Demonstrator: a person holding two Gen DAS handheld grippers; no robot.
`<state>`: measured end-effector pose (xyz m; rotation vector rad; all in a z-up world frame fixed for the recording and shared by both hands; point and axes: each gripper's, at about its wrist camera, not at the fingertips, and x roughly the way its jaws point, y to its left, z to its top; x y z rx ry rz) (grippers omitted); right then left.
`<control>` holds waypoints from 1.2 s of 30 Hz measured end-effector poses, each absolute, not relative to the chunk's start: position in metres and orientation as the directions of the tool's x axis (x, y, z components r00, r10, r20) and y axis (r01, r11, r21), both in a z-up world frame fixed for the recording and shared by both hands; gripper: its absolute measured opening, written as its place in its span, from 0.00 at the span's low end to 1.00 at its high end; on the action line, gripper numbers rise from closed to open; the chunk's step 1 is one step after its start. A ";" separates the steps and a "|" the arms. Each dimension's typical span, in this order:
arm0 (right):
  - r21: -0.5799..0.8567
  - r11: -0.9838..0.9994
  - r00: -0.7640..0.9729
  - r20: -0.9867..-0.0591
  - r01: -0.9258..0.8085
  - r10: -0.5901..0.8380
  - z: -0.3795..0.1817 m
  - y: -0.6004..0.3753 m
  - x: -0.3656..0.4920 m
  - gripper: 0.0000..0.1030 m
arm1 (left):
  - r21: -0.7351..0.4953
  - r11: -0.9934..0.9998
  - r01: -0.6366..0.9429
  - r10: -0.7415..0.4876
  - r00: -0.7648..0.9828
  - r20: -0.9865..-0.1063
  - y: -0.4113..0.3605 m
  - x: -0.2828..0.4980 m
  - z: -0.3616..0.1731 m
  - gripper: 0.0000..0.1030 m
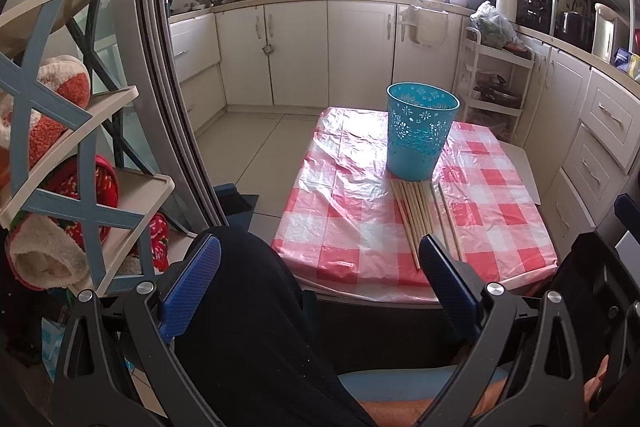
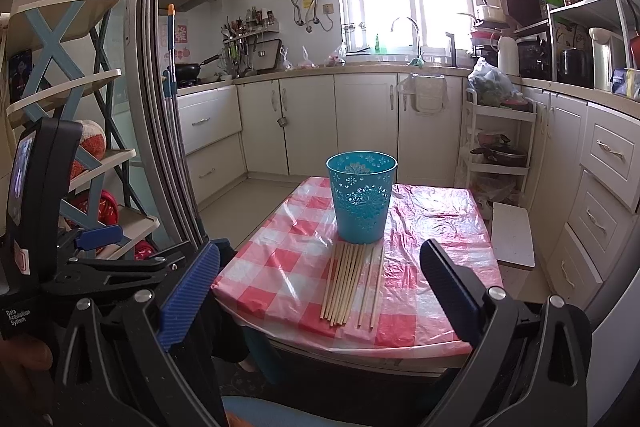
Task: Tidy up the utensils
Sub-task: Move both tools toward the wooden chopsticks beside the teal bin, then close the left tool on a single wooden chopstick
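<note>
The chopsticks (image 2: 352,285) lay in a row on the tabletop (image 2: 280,267), touching the blue basket (image 2: 362,197), well ahead of both wide-spread, empty claws: left claw (image 1: 320,287), right claw (image 2: 320,291).

— What do we record on the tabletop (image 2: 280,267)?
— A blue perforated bin (image 2: 361,197) upright on the checked cloth, a row of wooden chopsticks (image 2: 352,281) lying just before it.
— And our right gripper (image 2: 320,279)?
— Jaws wide apart, holding nothing, short of the tabletop's near edge.
</note>
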<state>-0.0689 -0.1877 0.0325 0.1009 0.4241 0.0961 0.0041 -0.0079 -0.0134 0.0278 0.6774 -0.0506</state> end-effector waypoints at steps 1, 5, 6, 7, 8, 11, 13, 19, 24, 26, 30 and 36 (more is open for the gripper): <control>0.118 0.990 0.906 -0.406 -0.073 0.115 0.032 -0.188 -0.069 0.93 | 0.011 0.998 0.056 -0.037 0.775 -0.630 -0.008 0.004 -0.014 0.93; 0.120 0.990 0.904 -0.411 -0.072 0.115 0.030 -0.188 -0.068 0.93 | 0.013 0.998 0.056 -0.035 0.774 -0.632 -0.008 0.005 -0.014 0.93; 0.120 0.990 0.903 -0.413 -0.071 0.115 0.030 -0.189 -0.068 0.93 | 0.016 0.998 0.056 -0.033 0.771 -0.636 -0.009 0.006 -0.015 0.93; 0.120 0.990 0.902 -0.416 -0.070 0.114 0.029 -0.189 -0.067 0.93 | 0.014 0.998 0.057 -0.035 0.771 -0.635 -0.009 0.007 -0.016 0.93; 0.121 0.990 0.901 -0.418 -0.068 0.113 0.028 -0.189 -0.066 0.93 | 0.018 0.998 0.057 -0.032 0.767 -0.641 -0.009 0.008 -0.016 0.93; 0.122 0.990 0.898 -0.426 -0.066 0.112 0.025 -0.190 -0.063 0.93 | 0.007 0.998 0.059 -0.041 0.777 -0.628 -0.010 0.010 -0.019 0.93; 0.120 0.991 0.896 -0.431 -0.063 0.109 0.023 -0.191 -0.059 0.93 | 0.006 0.998 0.061 -0.044 0.781 -0.623 -0.011 0.014 -0.020 0.93; 0.099 0.995 0.872 -0.486 -0.011 0.058 0.006 -0.205 -0.032 0.93 | 0.020 0.996 0.088 -0.055 0.769 -0.636 -0.014 0.034 -0.033 0.93; 0.087 0.995 0.820 -0.572 0.041 0.016 -0.027 -0.224 0.016 0.93 | 0.006 0.991 0.134 -0.094 0.723 -0.685 -0.018 0.058 -0.050 0.93; 0.088 0.995 0.788 -0.615 0.047 0.017 -0.045 -0.231 0.037 0.93 | 0.019 0.990 0.142 -0.089 0.709 -0.699 -0.021 0.067 -0.056 0.93; 0.096 0.994 0.711 -0.703 0.046 0.035 -0.082 -0.242 0.079 0.76 | -0.001 0.992 0.127 -0.087 0.675 -0.732 -0.020 0.086 -0.067 0.93; 0.130 0.989 0.616 -0.786 0.069 0.060 -0.120 -0.254 0.126 0.43 | -0.006 0.994 0.110 -0.077 0.648 -0.758 -0.024 0.118 -0.082 0.93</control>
